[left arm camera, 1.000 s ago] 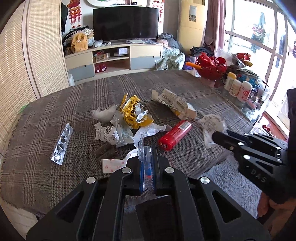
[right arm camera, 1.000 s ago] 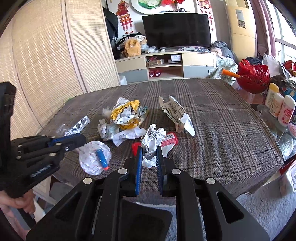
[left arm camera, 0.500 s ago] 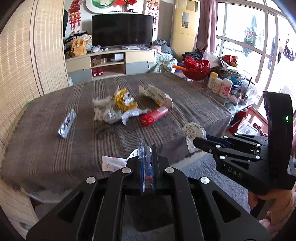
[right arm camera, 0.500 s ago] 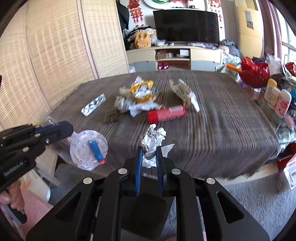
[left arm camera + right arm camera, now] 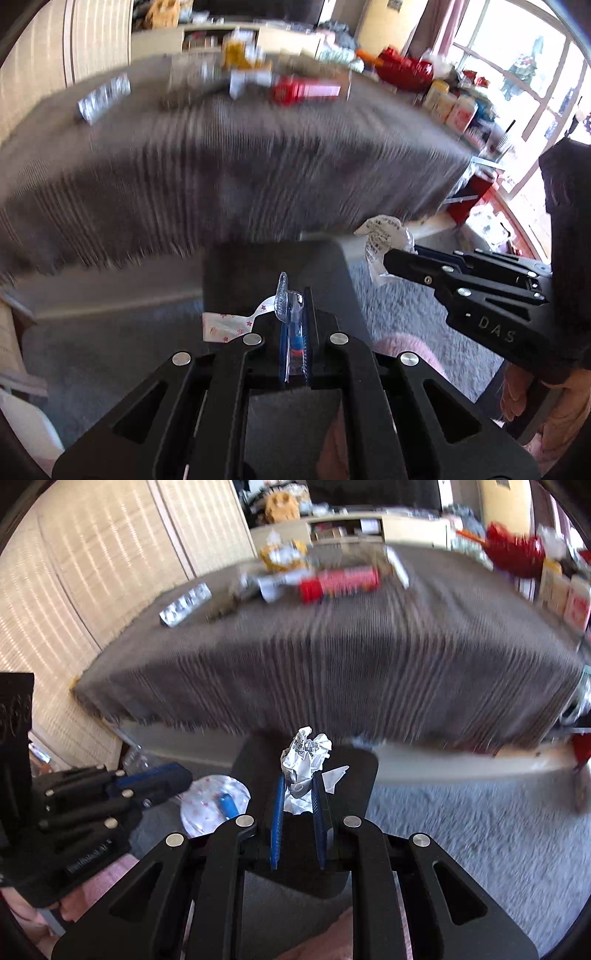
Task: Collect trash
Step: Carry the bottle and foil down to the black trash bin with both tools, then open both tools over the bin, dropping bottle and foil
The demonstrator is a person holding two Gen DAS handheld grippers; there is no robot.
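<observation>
Below the blurred brown plaid-covered table (image 5: 332, 657), both jaws stay clamped, the left gripper (image 5: 293, 325) on a clear plastic blister wrapper (image 5: 284, 299), the right gripper (image 5: 298, 801) on a crumpled white printed paper (image 5: 304, 753); each should release only once squarely over the black bin (image 5: 354, 775) at twelve o'clock.

Home living rm: TV unit (image 5: 373, 528), carpet (image 5: 461, 830), cloth-covered table (image 5: 332, 657).

Low in both frames the grey carpet (image 5: 461, 830) lay open to the right, with room to pass. A black bin (image 5: 255, 760) stood centre frame just beyond both grippers. Above it the table edge (image 5: 332, 716) blocked the way forward. Blinds (image 5: 92, 572) closed the upper left; bottles (image 5: 454, 107) crowded the upper right.
</observation>
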